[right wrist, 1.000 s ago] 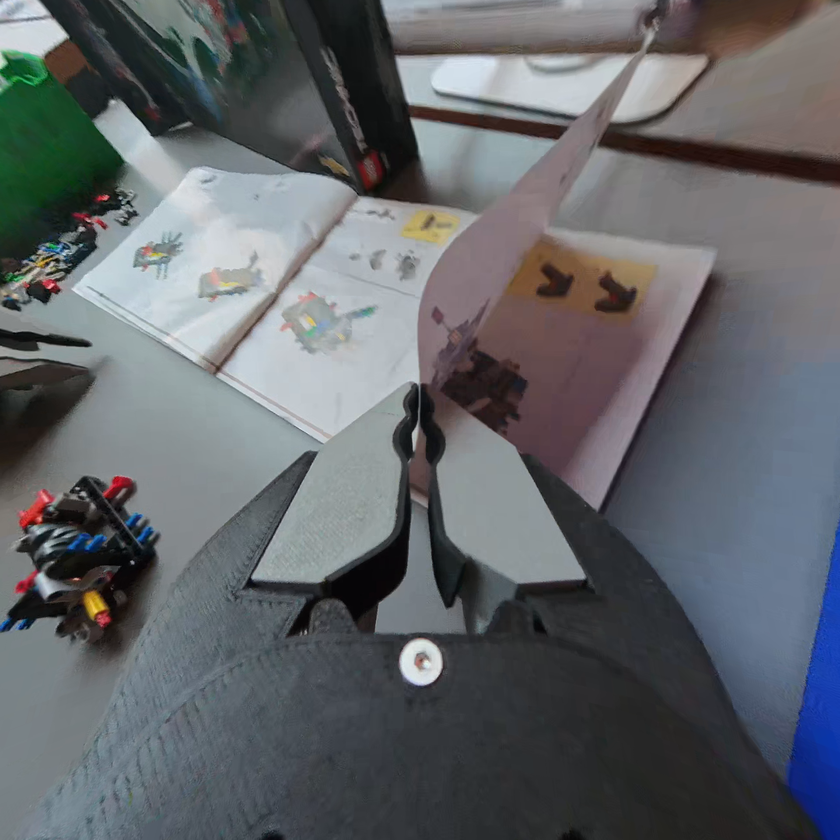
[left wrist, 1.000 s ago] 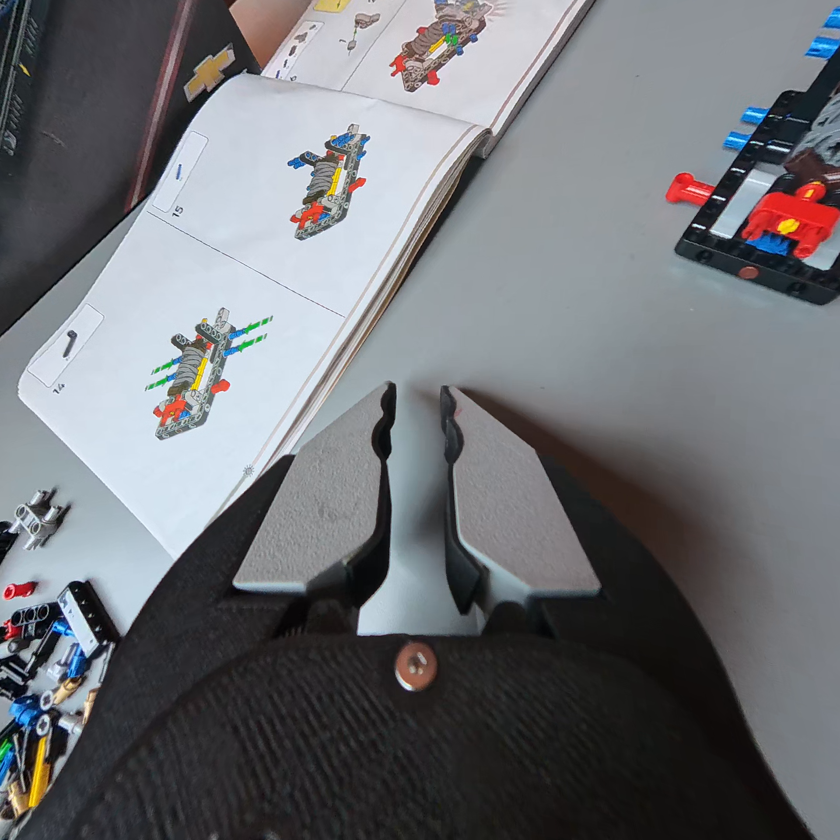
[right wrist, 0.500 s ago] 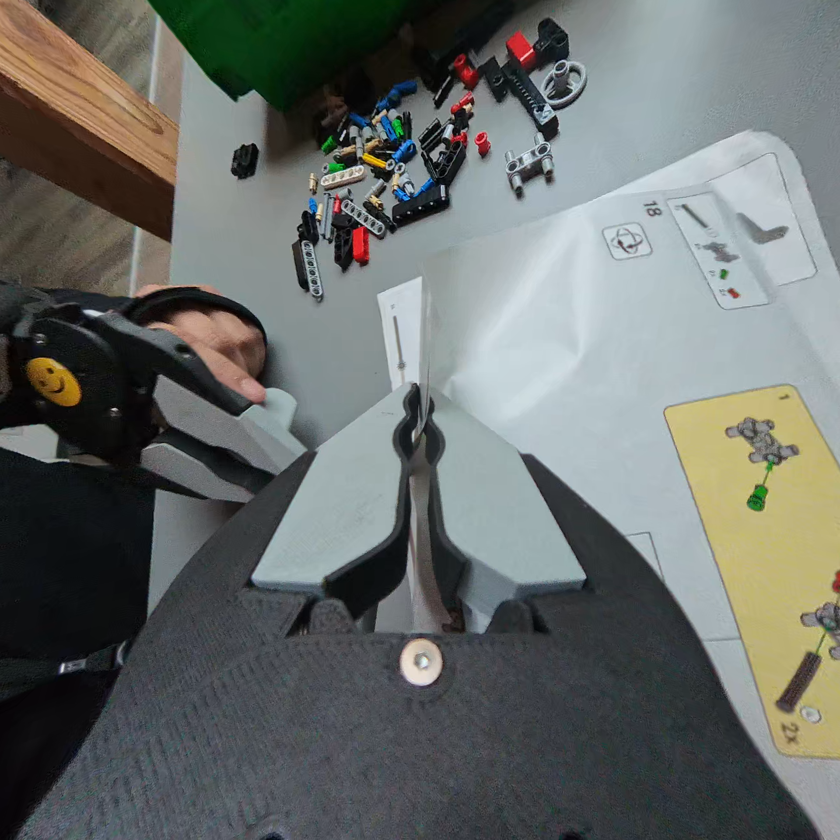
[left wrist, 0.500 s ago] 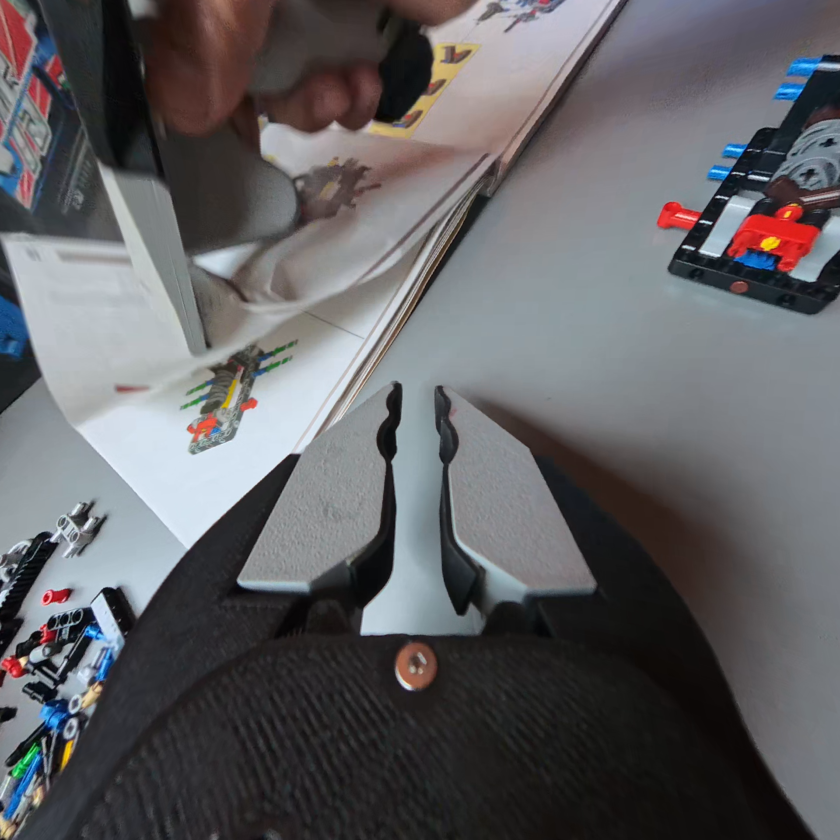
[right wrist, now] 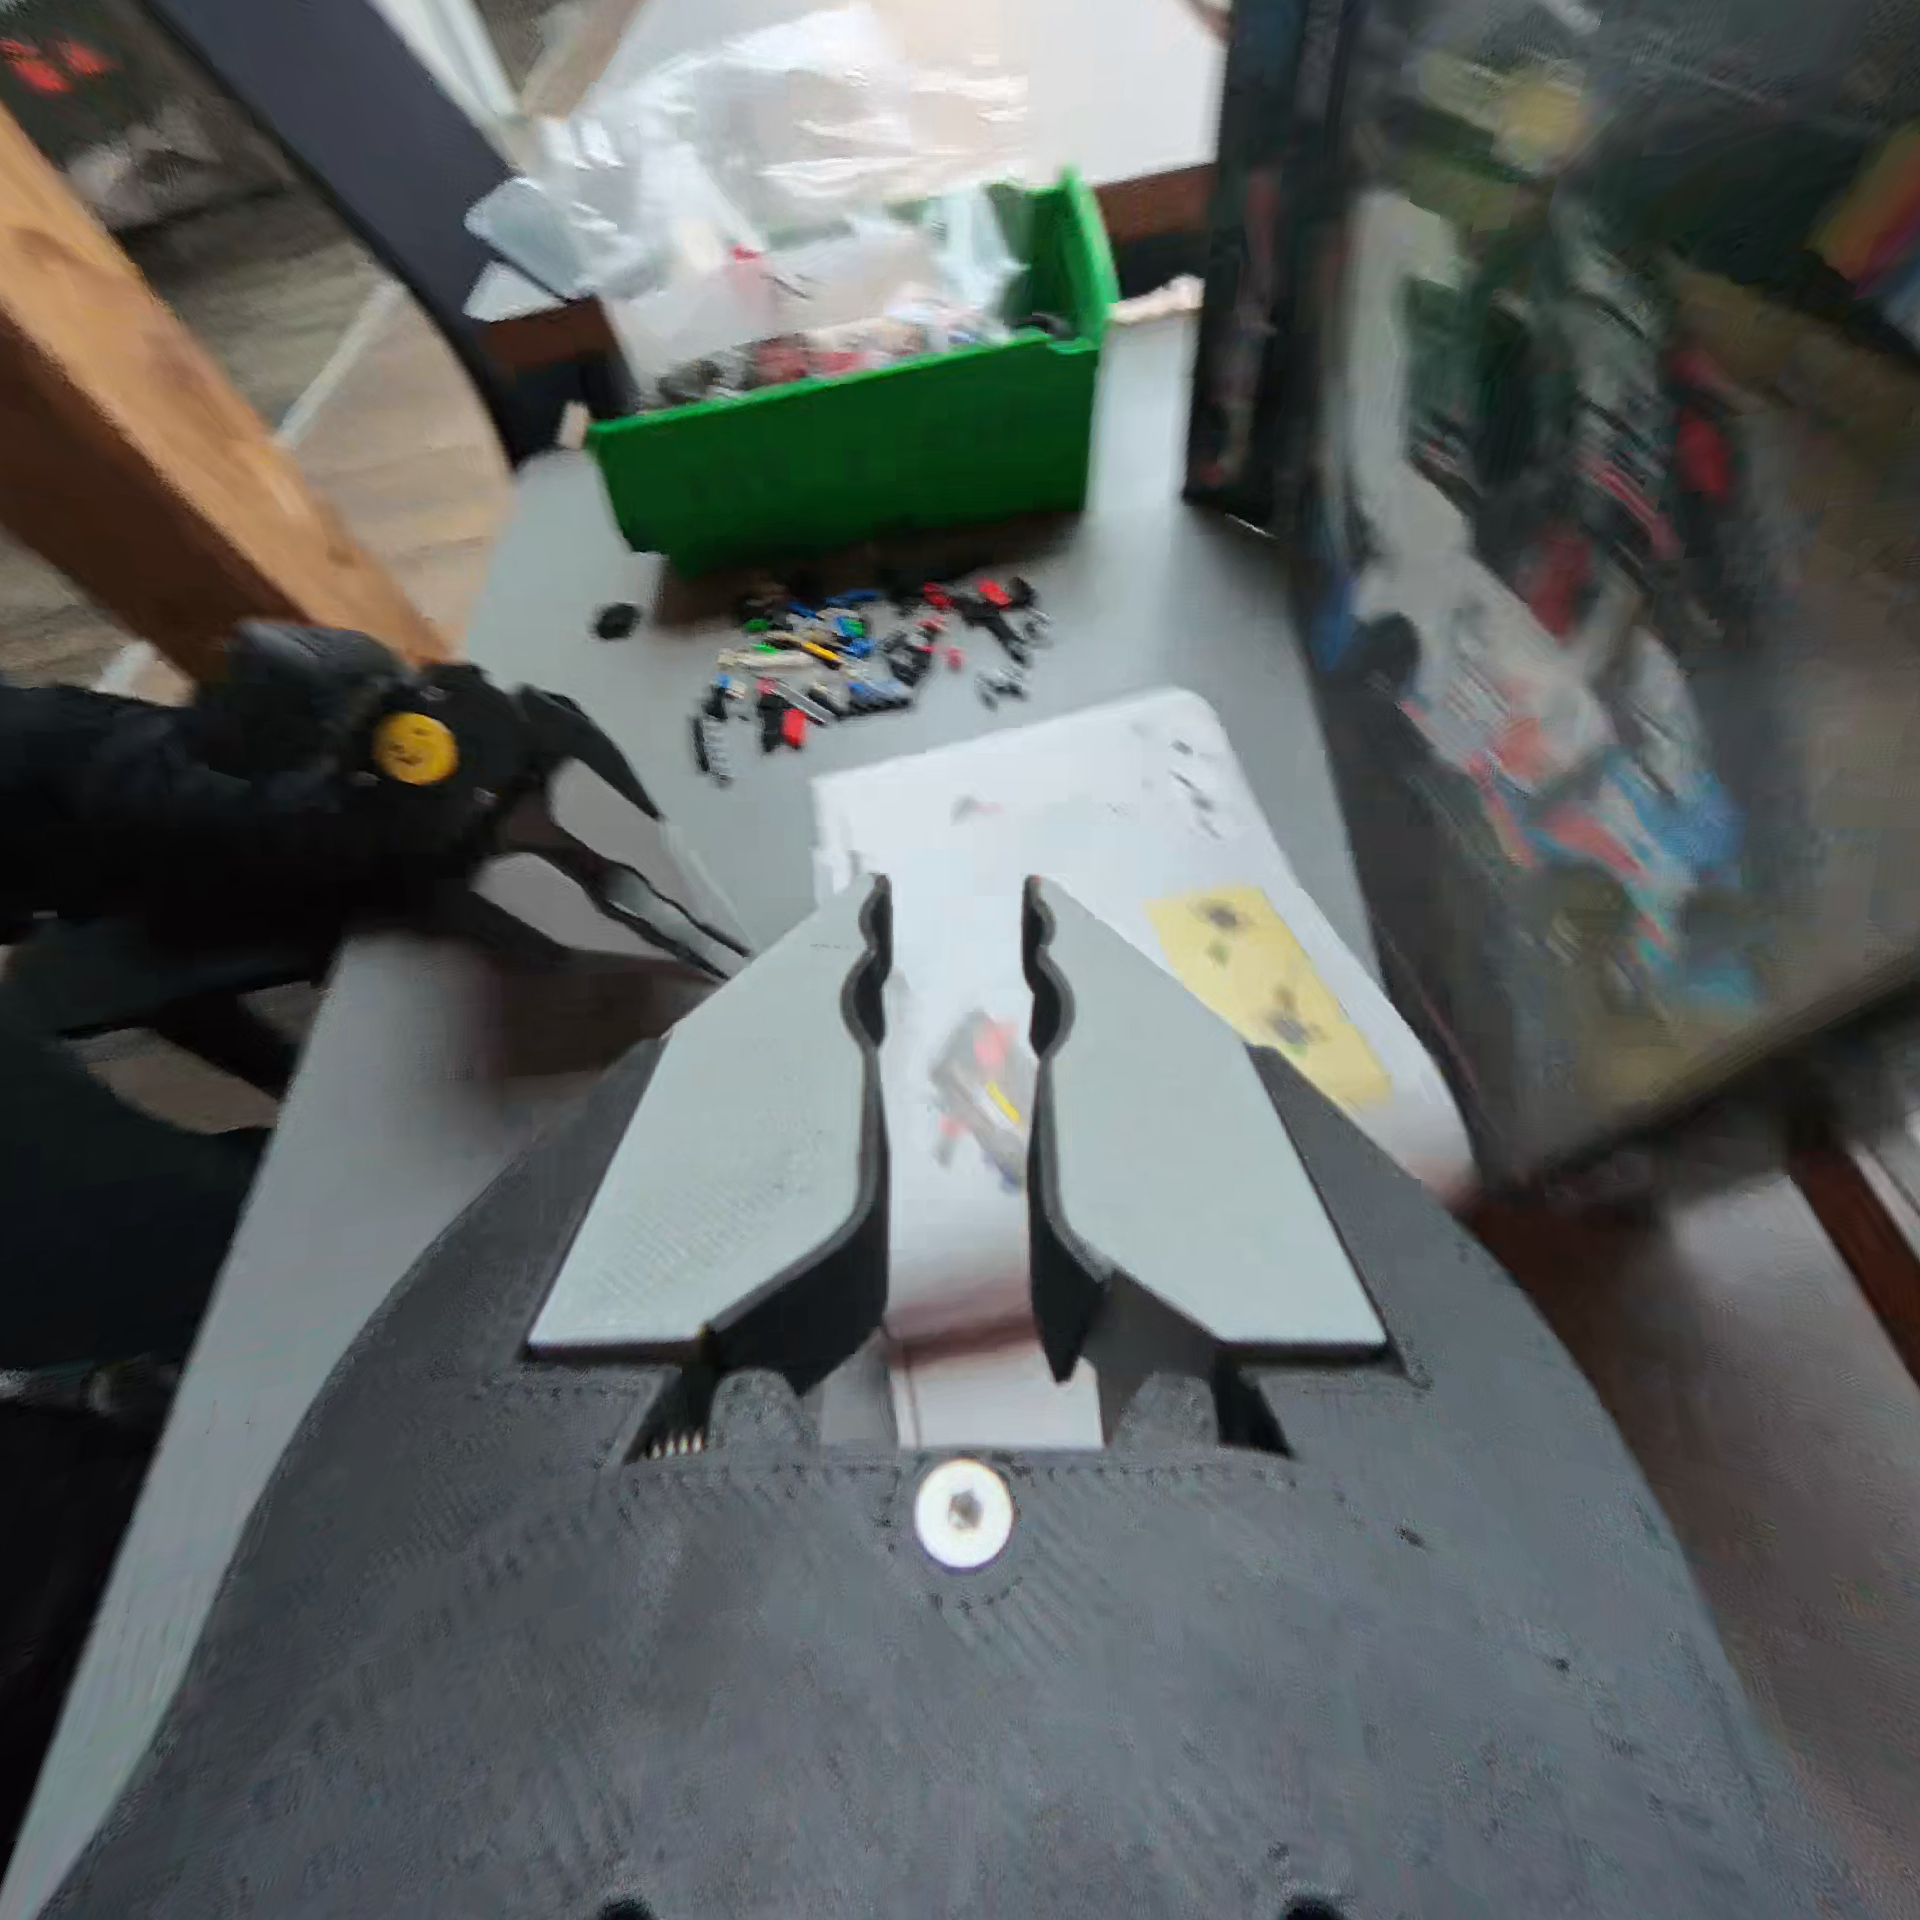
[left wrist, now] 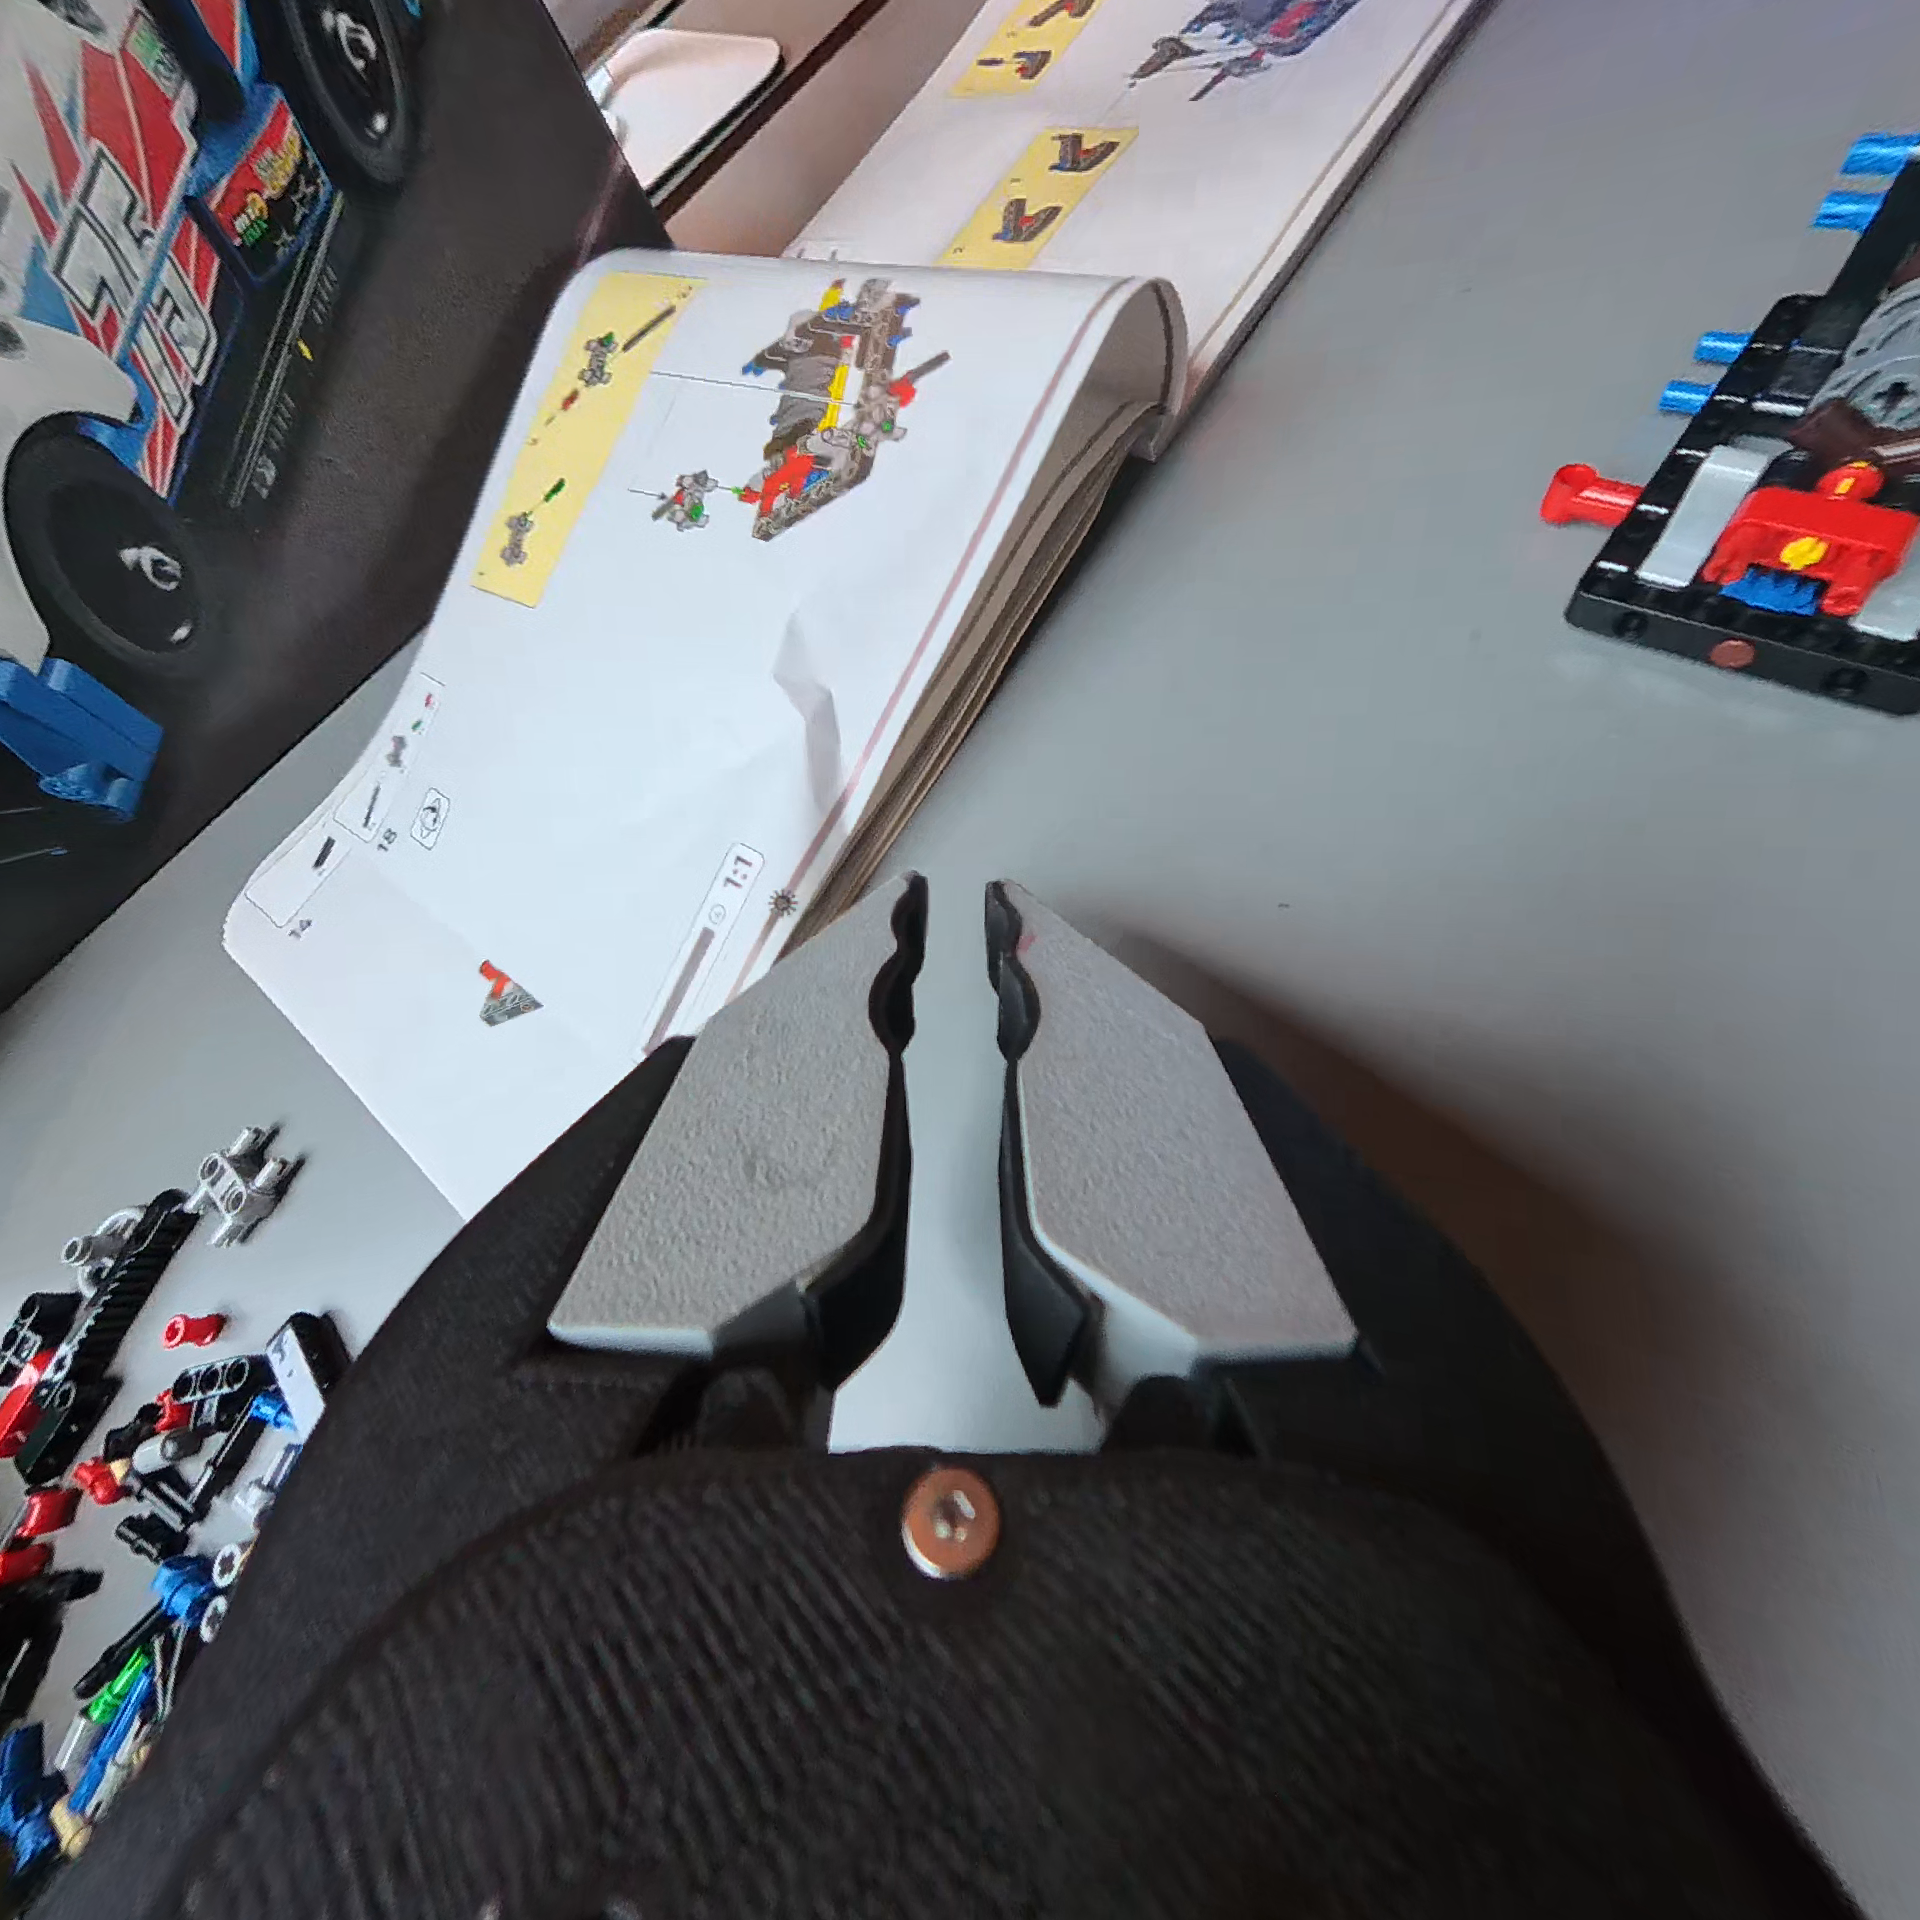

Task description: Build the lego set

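- The partly built lego model (left wrist: 1787,520), a black frame with red, blue and grey parts, lies flat on the grey counter (left wrist: 1351,883). Its long axis runs away from the camera toward the upper right edge of the left wrist view, where it is cut off; blue pins stick out of its left side and a red pin juts left near its near end.
- The left tongs (left wrist: 948,904) hang just above the counter, released, with a narrow gap between the tips and nothing in it. The model sits well apart from them, ahead and to their right.
- The instruction booklet (left wrist: 727,644) lies open ahead and to the left of the left tongs, its near corner just beside their tips and its spine running away toward the upper right.
- Loose lego pieces (left wrist: 135,1455) are scattered on the counter to the left of the left tongs.
- The right tongs (right wrist: 956,904) are released too, the gap wider and empty, held over the booklet's open page; this view is blurred.
- A green bin (right wrist: 862,447) stands beyond the loose pieces, holding clear plastic bags and small parts; which parts I cannot tell.
- The set's box (left wrist: 156,364) stands upright behind the booklet.
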Available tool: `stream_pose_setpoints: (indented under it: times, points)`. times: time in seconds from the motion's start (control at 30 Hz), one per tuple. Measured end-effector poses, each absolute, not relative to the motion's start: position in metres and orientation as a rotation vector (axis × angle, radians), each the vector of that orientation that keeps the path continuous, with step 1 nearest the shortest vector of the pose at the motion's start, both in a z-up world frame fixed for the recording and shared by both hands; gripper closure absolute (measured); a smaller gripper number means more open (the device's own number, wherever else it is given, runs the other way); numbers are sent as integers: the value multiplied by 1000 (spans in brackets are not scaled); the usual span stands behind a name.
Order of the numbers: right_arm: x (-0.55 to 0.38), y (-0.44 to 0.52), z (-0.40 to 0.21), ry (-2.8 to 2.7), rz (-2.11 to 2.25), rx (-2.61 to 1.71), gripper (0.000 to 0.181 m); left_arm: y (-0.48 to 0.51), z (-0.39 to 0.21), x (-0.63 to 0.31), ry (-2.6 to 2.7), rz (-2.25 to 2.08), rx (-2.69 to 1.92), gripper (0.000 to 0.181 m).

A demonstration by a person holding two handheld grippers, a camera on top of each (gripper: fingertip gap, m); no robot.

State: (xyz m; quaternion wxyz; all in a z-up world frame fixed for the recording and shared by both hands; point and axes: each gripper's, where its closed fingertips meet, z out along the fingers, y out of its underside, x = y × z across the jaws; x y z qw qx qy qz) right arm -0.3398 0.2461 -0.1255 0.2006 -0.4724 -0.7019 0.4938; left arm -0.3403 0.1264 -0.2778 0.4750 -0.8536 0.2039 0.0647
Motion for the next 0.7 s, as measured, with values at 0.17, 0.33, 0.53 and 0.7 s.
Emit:
stream_pose_setpoints:
  times: [0.17,0.33,0.53,0.7]
  points:
    - [-276,326,-253,-1898,1009,-1830,167,135,-259,-327,505,220,-2046,169]
    - [-298,296,-299,-1991,975,-1814,181,169,-229,-291,566,189,-2031,164]
    - [-314,281,-299,-2044,938,-1537,181,225,-251,-265,713,41,-2124,150]
    - [-307,273,-300,-2112,1002,-1432,181,243,-265,-276,822,82,-2234,153]
